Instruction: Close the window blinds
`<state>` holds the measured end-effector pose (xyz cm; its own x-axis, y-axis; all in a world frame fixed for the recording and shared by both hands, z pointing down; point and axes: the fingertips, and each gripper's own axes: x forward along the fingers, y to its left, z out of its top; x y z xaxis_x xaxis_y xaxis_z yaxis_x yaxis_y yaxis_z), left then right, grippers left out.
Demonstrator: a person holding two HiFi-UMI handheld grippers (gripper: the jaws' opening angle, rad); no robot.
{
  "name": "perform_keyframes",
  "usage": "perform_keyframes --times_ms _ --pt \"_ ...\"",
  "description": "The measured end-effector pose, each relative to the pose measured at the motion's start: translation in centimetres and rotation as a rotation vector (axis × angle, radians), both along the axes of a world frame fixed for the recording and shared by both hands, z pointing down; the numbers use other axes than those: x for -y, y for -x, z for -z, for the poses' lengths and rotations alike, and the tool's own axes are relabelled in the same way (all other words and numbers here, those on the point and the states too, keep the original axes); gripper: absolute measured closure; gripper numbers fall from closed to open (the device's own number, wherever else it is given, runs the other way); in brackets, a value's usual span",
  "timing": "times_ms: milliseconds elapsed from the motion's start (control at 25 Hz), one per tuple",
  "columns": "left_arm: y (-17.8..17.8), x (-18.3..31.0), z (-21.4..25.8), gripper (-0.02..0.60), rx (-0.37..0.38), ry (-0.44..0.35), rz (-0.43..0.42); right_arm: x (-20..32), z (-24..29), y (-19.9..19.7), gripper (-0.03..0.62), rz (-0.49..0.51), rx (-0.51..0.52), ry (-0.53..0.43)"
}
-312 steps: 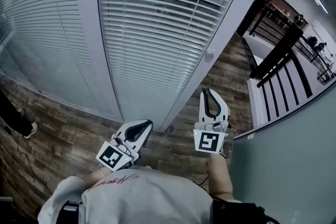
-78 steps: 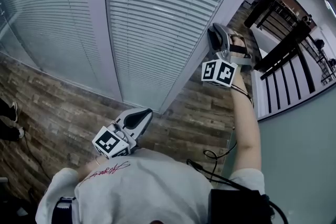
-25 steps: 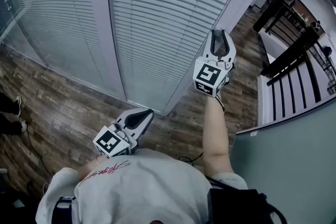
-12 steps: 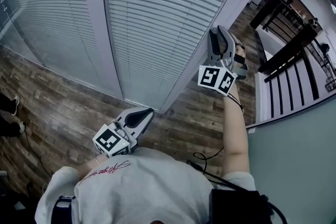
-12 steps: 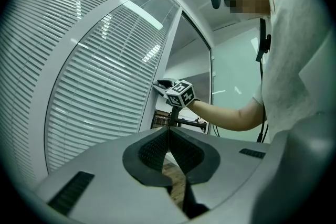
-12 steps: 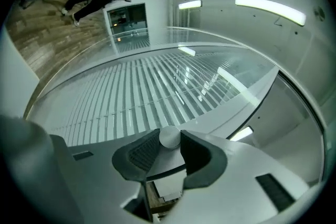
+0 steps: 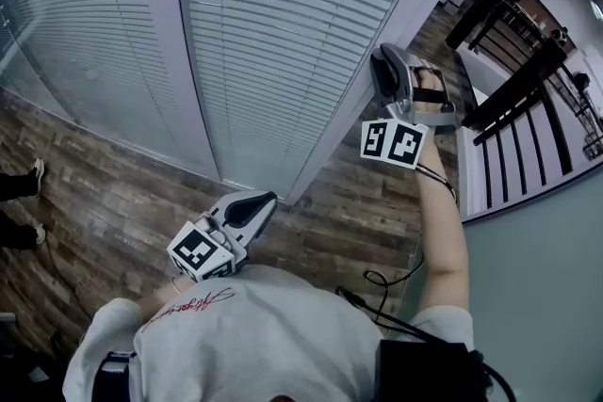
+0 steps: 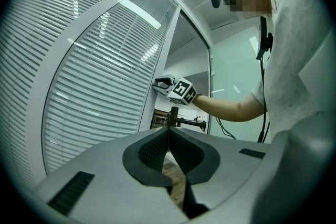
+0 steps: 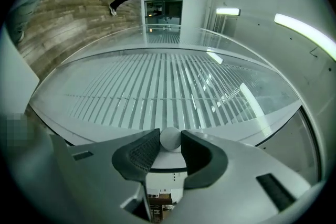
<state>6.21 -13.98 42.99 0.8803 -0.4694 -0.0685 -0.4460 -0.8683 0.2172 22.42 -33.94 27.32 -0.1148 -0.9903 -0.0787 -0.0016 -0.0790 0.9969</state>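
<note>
Arm outstretched, right gripper (image 7: 384, 61), tilted sideways, clasps the white knob (image 9: 170, 139); left gripper (image 7: 256, 202) hangs low, clenched empty.

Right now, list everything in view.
blinds: two panels, white, straight ahead
window frame: one, white, between and beside the panels
knob: one, white, on the frame right of the blinds
floor: brown wood planks, below the window
railing: one, dark, far right
wall: pale grey-green, lower right
bystander's legs: dark, left edge
left claw: grey, shut, empty, low by the waist
right claw: grey, shut on the knob, arm raised
</note>
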Motion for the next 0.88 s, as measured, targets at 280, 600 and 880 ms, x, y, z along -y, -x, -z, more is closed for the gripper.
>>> perform_keyframes --times_ms 280,600,880 --pt "-0.3 -0.6 -0.3 0.563 -0.003 -0.004 0.011 -0.6 -0.3 -0.5 0.464 -0.005 0.129 -0.068" --pt "1.1 -0.1 0.5 0.563 -0.024 -0.022 0.055 -5.5 -2.0 0.3 0.465 0.102 0.811 -0.105" --pt "1.8 -0.8 0.6 0.563 -0.030 -0.029 0.047 -12.5 -5.7 5.2 0.553 0.278 1.186 0.028"
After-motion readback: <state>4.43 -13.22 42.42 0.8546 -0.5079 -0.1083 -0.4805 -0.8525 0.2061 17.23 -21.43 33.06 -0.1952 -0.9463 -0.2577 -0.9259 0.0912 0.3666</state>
